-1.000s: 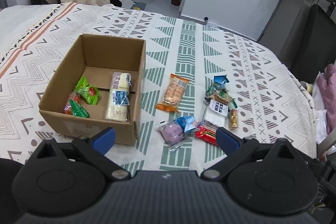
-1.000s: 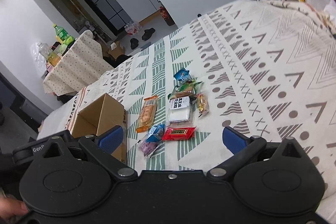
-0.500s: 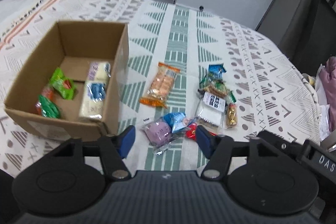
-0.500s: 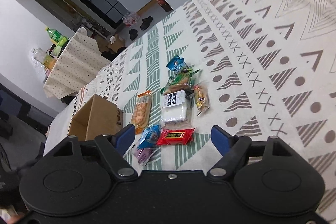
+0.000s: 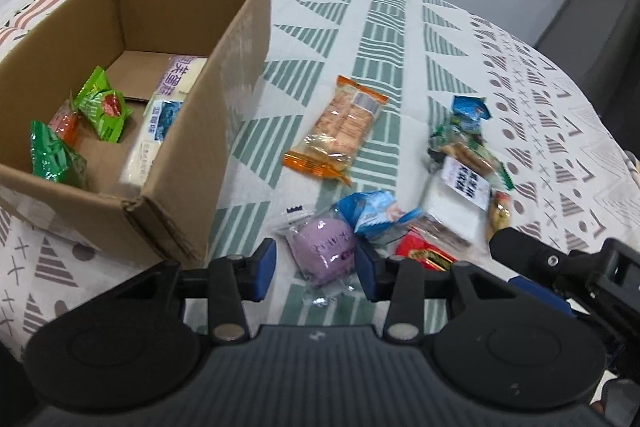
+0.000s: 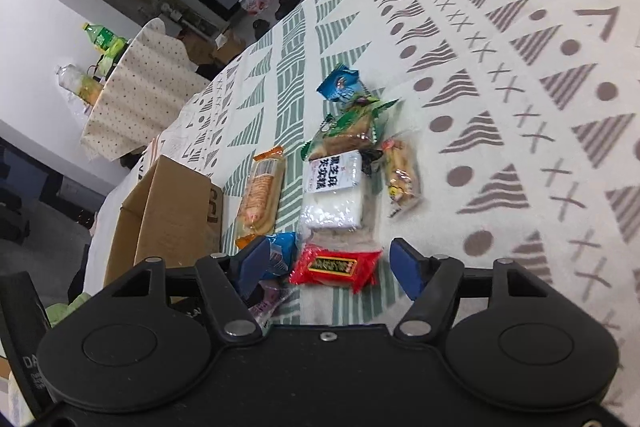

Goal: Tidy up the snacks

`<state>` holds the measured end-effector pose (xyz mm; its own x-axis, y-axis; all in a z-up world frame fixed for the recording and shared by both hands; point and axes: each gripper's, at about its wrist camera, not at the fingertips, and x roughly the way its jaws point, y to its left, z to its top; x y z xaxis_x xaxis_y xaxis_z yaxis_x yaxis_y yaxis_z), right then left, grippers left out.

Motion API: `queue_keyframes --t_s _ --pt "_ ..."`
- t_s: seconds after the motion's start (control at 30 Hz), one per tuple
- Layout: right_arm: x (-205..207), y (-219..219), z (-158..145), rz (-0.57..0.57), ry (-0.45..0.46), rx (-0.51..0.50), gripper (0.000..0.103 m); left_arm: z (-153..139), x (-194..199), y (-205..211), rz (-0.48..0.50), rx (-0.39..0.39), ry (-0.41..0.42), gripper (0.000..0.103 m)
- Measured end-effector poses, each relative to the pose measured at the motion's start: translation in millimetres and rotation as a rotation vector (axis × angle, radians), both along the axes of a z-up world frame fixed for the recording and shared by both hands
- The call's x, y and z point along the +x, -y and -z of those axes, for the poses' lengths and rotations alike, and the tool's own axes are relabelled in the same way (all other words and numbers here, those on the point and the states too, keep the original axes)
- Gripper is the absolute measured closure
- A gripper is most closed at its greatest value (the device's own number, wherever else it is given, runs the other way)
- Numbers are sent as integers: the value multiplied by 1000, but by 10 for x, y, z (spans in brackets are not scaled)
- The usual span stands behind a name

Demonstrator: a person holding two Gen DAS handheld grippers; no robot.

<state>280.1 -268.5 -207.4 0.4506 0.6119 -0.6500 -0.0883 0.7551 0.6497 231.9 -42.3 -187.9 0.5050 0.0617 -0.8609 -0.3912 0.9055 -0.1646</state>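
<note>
Purple bun pkt point(image 5: 323, 251) sits btwn left gripper point(image 5: 315, 263) jaws, apart, not clamped. Red pkt point(image 6: 335, 266) btwn right gripper point(image 6: 331, 266) jaws, also apart. Beyond: orange cracker pkt point(image 5: 339, 133); cardboard box point(image 5: 224, 107) far left w/ snacks.

A white bedcover point(image 5: 400, 27) carries green striped triangles and bars, with taupe dots, crosses and chevrons. The plain brown cardboard box point(image 5: 224, 115) holds bright green foil packets point(image 5: 105, 109) and a pale cream packet with purple and blue print point(image 5: 168, 107). Outside lie an orange-edged clear cracker pack point(image 5: 340, 131), a lilac round bun in clear wrap point(image 5: 323, 251), a sky-blue crinkled packet point(image 5: 374, 213) and a red wrapper with a dark gold-lettered label point(image 6: 335, 267). The fingertips point(image 6: 404, 263) are blue on black.
</note>
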Motion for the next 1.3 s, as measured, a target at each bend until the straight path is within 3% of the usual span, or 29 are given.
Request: queue_keyframes --t_s 0.27,0.43,0.6,0.77,0.87,1.0,1.3 --pt "146 -90 96 -25 -6 18 37 79 122 15 -37 -19 6 55" --pt "166 -94 110 -28 -6 26 37 130 192 12 -82 -40 8 36" --pt "203 -122 131 -28 -6 29 37 135 232 32 -103 -18 17 34" --pt "215 -136 155 -34 -10 20 40 159 260 39 -83 48 -3 43" --pt "222 -167 150 -44 -5 14 43 152 220 -11 -85 66 -13 68" --pt "211 -223 94 -66 36 28 44 120 153 -96 -76 47 -6 70" --pt "87 -408 147 -159 -9 -59 44 28 -59 -175 -67 18 -14 71"
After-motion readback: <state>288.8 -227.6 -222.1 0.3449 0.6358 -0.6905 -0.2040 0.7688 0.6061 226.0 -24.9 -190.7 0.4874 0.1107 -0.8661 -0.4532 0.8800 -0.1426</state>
